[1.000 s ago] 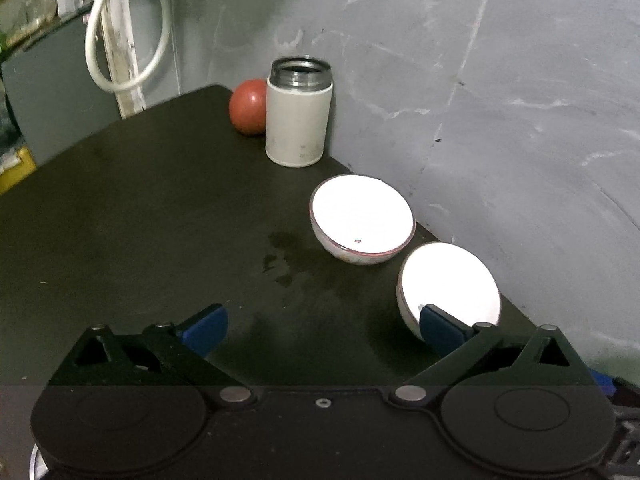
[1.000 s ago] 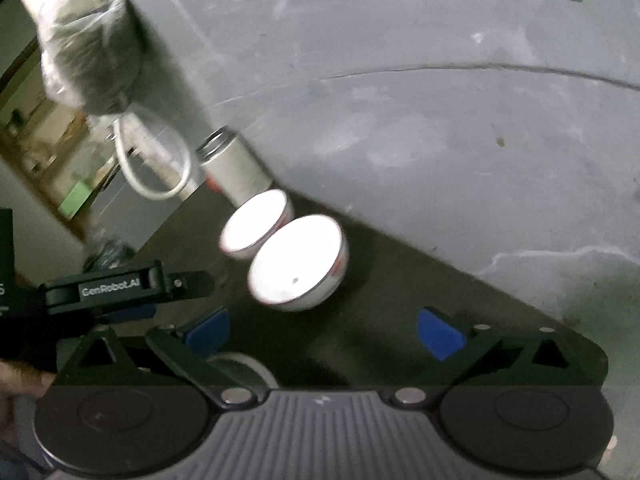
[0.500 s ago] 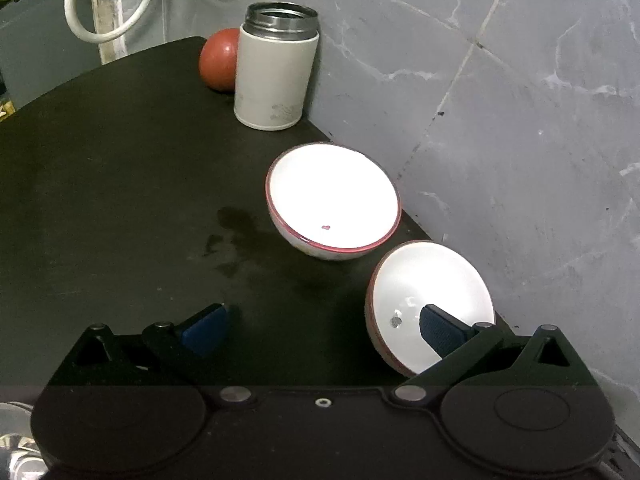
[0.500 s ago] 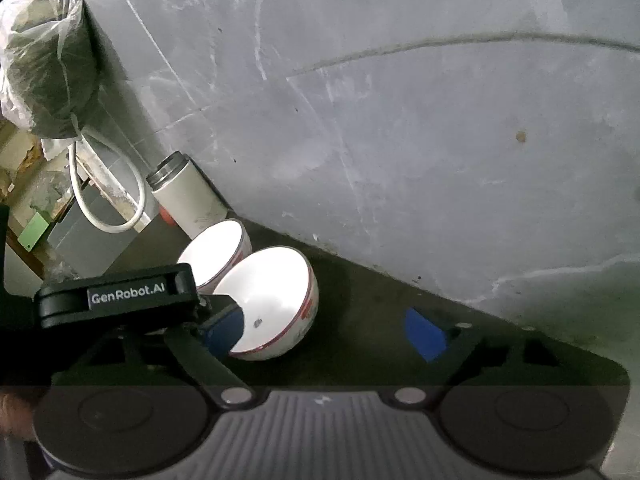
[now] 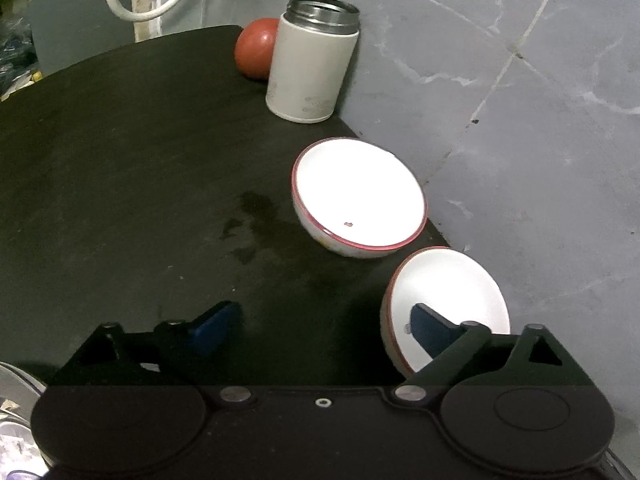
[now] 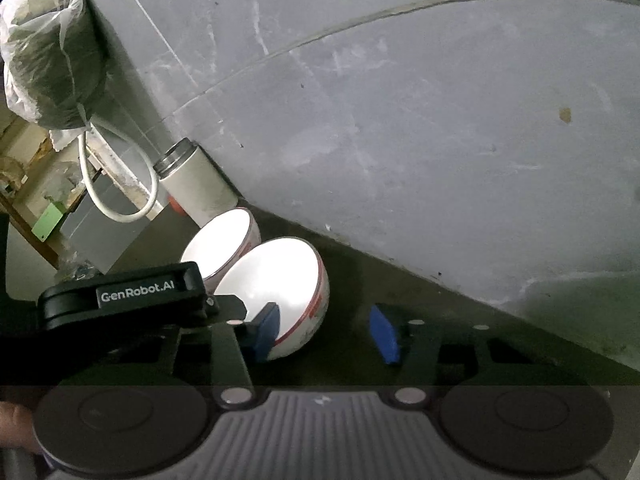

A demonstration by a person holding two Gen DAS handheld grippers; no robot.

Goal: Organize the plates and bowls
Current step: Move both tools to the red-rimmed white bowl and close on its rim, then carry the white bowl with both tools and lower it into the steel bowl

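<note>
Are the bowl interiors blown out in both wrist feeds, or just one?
Left wrist view: both red-rimmed white bowls, near and far, are overexposed to flat white; the black tabletop stays dim. Right wrist view: the same glare on near and far, with fisheye bending of the grey wall.

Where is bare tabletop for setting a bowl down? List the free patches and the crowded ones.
Free: the wide dark table left of the stain, out to its far edge. Crowded: the wall side, where the red ball, flask, far bowl and near bowl line up, with the left gripper open at the near bowl.
</note>
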